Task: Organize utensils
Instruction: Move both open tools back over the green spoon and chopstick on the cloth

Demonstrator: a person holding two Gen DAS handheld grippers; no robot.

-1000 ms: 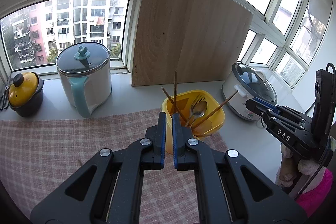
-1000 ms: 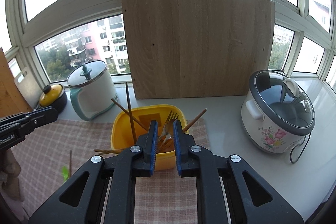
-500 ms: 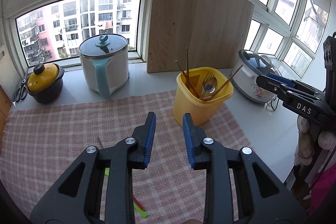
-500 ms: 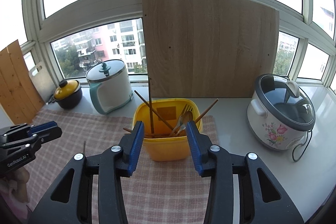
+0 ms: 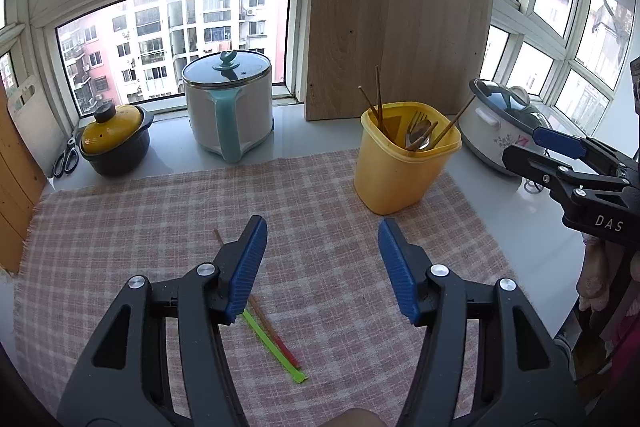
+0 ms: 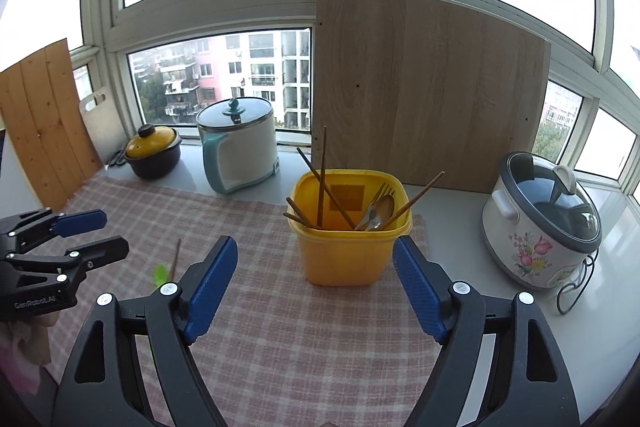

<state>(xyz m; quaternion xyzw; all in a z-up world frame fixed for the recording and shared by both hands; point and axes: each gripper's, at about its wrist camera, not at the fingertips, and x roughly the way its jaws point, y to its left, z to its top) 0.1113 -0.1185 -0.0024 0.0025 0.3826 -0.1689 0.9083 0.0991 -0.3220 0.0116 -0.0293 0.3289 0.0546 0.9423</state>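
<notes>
A yellow utensil bin (image 5: 400,171) (image 6: 348,247) stands on the pink checked cloth (image 5: 160,219) and holds several wooden chopsticks (image 6: 322,179), a fork and a spoon (image 6: 380,211). A green stick (image 5: 276,347) and a reddish chopstick (image 5: 272,331) lie on the cloth near the front. My left gripper (image 5: 320,247) is open and empty above them, and shows in the right wrist view (image 6: 90,233). My right gripper (image 6: 314,263) is open and empty just in front of the bin, and shows in the left wrist view (image 5: 532,147).
On the sill stand a yellow-lidded pot (image 5: 114,143), scissors (image 5: 66,159), a white and teal cooker (image 5: 230,107), a wooden board (image 5: 396,43) and a floral rice cooker (image 6: 544,223) with its cord. Wooden boards (image 6: 44,119) lean at the far left.
Both grippers have opened wide and pulled back and up from the yellow bin. The green stick and reddish chopstick have come into the left wrist view.
</notes>
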